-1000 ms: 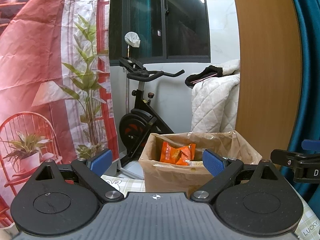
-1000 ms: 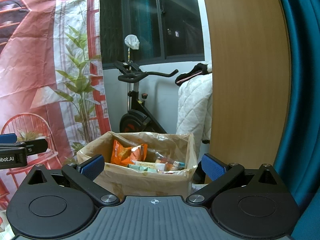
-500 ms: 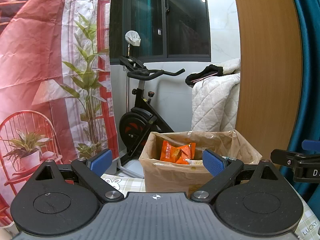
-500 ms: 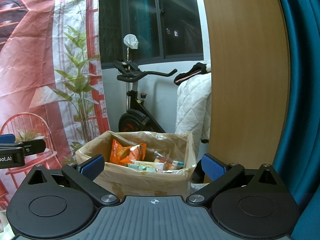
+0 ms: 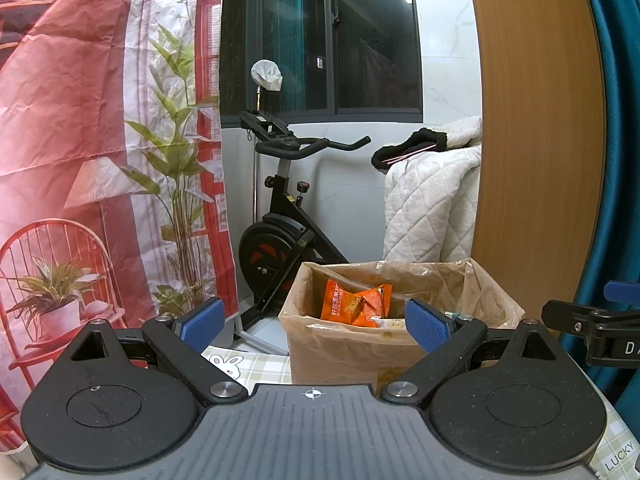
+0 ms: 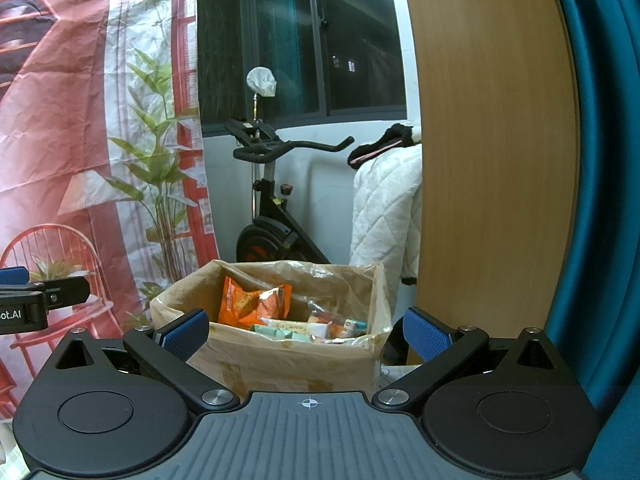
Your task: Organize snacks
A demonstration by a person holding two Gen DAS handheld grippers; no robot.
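Snacks (image 6: 256,306) sit inside a cardboard box (image 6: 280,360) lined with a clear plastic bag, at lower centre of both frames. Orange packet (image 5: 354,304) leans upright against the box's far-left inner wall; in the right wrist view, a pale green pack (image 6: 276,332) and several smaller wrapped items (image 6: 340,324) lie lower, toward the box's right side. Exact count of small items cannot be told.

Box rests on a counter covered by a checked cloth (image 5: 248,364) with a rabbit print, visible at lower centre-left of the left wrist view.

Left gripper (image 5: 314,322): jaws released, blue pads (image 5: 200,318) wide apart, nothing between them; box seen through the gap. Right gripper (image 6: 304,330): jaws released, pads (image 6: 424,334) wide apart, empty; box framed between them. Neither touches the box. Each gripper shows at the other frame's edge.

Behind the box: black exercise bike (image 5: 284,236) at centre, white quilt (image 5: 428,208) draped to its right with a dark garment on top. Red printed backdrop (image 5: 80,140) with plants fills the left side. Wooden panel (image 6: 492,160) and teal curtain (image 6: 600,160) stand at right. Dark window (image 5: 340,40) at upper centre.
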